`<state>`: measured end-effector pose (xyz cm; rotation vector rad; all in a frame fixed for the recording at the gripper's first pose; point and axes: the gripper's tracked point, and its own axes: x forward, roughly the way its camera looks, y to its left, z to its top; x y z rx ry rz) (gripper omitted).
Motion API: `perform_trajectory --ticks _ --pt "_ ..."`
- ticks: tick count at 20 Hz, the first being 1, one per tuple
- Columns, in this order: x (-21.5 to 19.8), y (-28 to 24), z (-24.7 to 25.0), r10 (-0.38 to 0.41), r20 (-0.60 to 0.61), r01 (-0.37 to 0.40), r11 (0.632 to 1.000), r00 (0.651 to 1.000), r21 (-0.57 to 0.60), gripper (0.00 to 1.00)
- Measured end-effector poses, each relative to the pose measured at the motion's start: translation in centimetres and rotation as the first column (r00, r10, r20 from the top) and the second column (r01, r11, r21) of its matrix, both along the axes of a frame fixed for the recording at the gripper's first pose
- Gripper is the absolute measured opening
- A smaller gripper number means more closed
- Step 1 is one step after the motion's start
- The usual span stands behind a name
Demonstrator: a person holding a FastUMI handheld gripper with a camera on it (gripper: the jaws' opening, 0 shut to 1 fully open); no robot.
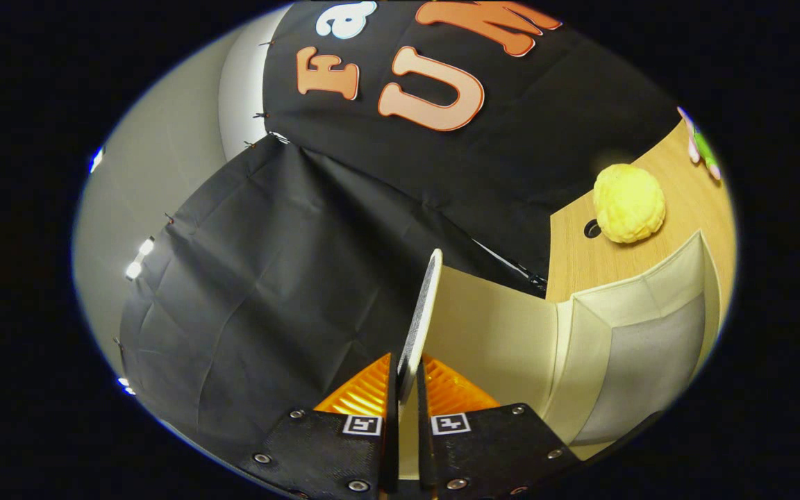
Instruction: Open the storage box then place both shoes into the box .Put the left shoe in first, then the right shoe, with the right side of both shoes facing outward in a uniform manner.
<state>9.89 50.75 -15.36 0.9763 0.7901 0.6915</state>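
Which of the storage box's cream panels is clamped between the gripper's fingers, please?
The raised lid flap, seen edge-on with a dark speckled face; the gripper is shut on it. The box walls lie beyond, untouched.

Small bright lamps (137, 258) are shining from the pale wall beyond the black cloth. The light is even and rather soft. The yellow ball (629, 203) is casting a weak shadow on the table (692, 201). Straight edges are bending strongly outward, and the centre is staying sharp.
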Motion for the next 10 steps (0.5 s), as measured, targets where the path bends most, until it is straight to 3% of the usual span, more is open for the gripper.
perform_trajectory --ticks 3,7,10 --pt "-0.3 2.3 -0.6 0.04 -0.032 -0.04 0.999 0.999 -0.008 0.14" --pt "-1.6 3.3 -0.4 0.089 -0.009 -0.089 0.996 0.996 -0.022 0.48" --pt "-1.7 2.2 0.0 0.105 0.061 -0.099 0.99 0.993 -0.101 0.59"
